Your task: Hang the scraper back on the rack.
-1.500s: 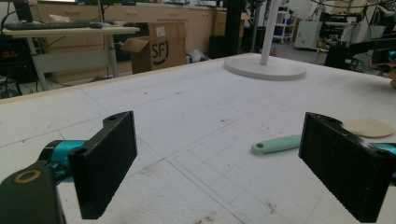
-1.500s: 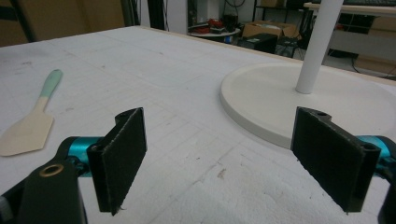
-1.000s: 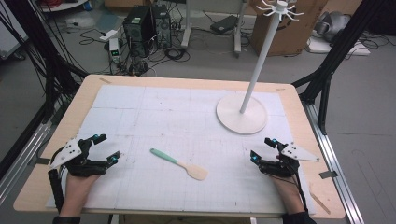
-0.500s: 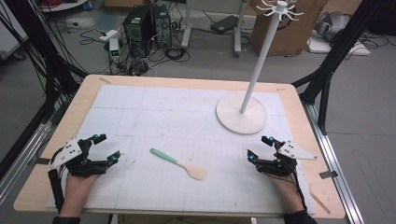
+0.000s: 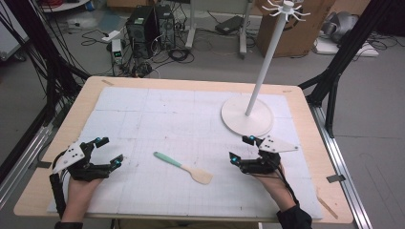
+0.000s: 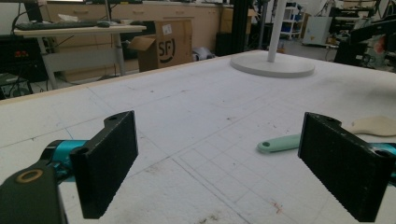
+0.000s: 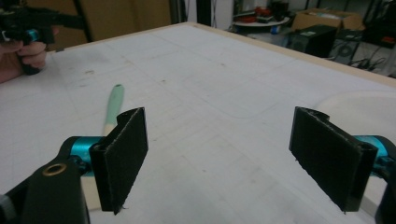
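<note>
- Change, right gripper point(image 5: 242, 149): since a second ago it has moved in from the desk's right side toward the spatula point(image 5: 184, 167); it now sits close to the spatula's pale blade end, not touching it.
- Change, left gripper point(image 5: 111, 152): it holds the same place as before, well off the spatula's green handle end.
- Spatula position: unchanged across the pictures; it lies flat on the white mat of the desk point(image 5: 296, 95), between the two grippers and well short of the white stand point(image 5: 247, 116).
- Reading: the right hand appears to be opening an approach for a pick-up; no grasp has begun.
- Fingers, right gripper: wide apart, nothing between them; in the right gripper view the spatula point(image 7: 113, 108) shows beyond the left finger point(image 7: 122, 156).
- Fingers, left gripper: wide apart, empty; in the left gripper view the spatula point(image 6: 280, 143) lies partly behind the right finger point(image 6: 343, 165).
- Item, spatula: mint-green handle with a small hole at its tip, pale wood-coloured flat blade; slim, one piece, lying at a slant with the blade toward the right gripper.
</note>
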`<state>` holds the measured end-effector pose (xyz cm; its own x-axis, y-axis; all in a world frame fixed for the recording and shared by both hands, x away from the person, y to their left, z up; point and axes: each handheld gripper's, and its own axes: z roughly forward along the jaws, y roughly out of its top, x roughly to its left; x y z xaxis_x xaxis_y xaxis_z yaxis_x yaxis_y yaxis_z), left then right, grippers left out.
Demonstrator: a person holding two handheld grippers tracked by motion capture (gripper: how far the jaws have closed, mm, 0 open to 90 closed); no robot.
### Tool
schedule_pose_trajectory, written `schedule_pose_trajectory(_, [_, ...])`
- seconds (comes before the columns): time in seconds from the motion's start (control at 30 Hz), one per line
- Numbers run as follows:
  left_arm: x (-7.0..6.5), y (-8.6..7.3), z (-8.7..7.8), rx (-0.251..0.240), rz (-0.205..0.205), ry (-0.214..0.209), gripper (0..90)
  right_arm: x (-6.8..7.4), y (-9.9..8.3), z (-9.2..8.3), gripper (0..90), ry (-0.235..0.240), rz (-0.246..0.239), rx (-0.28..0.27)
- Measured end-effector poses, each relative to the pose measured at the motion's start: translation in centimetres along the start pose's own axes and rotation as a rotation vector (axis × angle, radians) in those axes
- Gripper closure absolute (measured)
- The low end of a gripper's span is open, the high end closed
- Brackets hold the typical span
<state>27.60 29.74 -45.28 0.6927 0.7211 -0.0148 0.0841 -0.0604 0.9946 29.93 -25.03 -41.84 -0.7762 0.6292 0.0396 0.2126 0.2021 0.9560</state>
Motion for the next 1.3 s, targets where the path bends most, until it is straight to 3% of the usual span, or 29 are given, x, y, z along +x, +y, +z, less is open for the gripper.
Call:
schedule_pose_trajectory(0.3, [0.0,0.0,0.0,0.001,0.001,-0.002,12.6,3.1,1.1,4.7,18.7,0.086,-0.031,0.111])
schedule_pose_trajectory(0.7, [-0.1,0.0,0.0,0.004,0.008,0.001,12.6,6.5,1.2,9.4,24.4,0.134,-0.049,0.2])
schedule_pose_trajectory(1.07, [-0.1,0.0,0.0,0.006,0.015,0.001,12.6,8.4,0.3,11.9,39.0,0.162,-0.053,0.284])
schedule_pose_trajectory(1.3, [-0.1,0.0,0.0,0.007,0.015,0.0,12.6,8.8,0.2,12.4,51.9,0.15,-0.074,0.313])
